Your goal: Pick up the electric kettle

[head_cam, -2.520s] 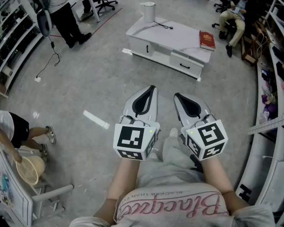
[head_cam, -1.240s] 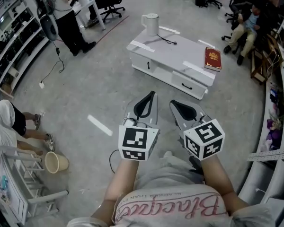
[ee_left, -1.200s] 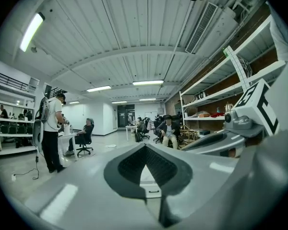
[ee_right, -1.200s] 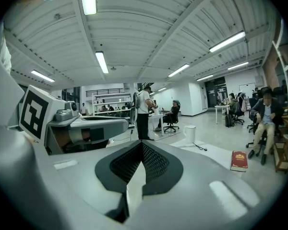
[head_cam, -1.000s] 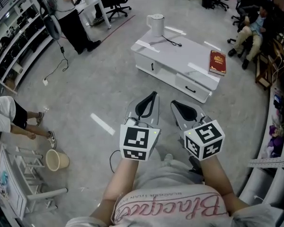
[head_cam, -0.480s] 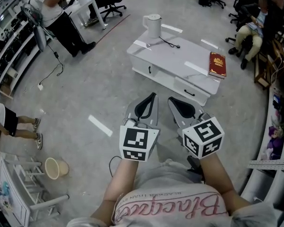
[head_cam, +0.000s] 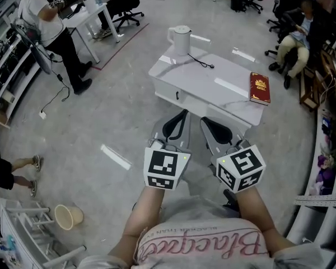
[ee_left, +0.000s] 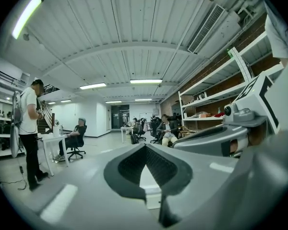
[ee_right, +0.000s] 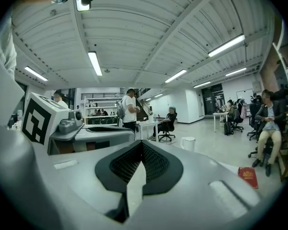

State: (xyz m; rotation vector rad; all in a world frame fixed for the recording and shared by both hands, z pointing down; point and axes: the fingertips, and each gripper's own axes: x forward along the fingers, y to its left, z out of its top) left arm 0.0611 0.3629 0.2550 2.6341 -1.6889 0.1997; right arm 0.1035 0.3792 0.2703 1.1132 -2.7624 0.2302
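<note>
Approach step imo, no grab yet. Kettle (head_cam: pixel 181 40) sits on the far corner of the table (head_cam: pixel 224 86), well apart from both grippers. Left gripper (head_cam: pixel 182 115) and right gripper (head_cam: pixel 205 123) are both pinched closed w/ nothing in them. Next move prob needs getting closer, then opening one jaw pair to go round the handle. Count: 1 kettle, 1 book (head_cam: pixel 260 88), 1 table, 2 grippers.
</note>
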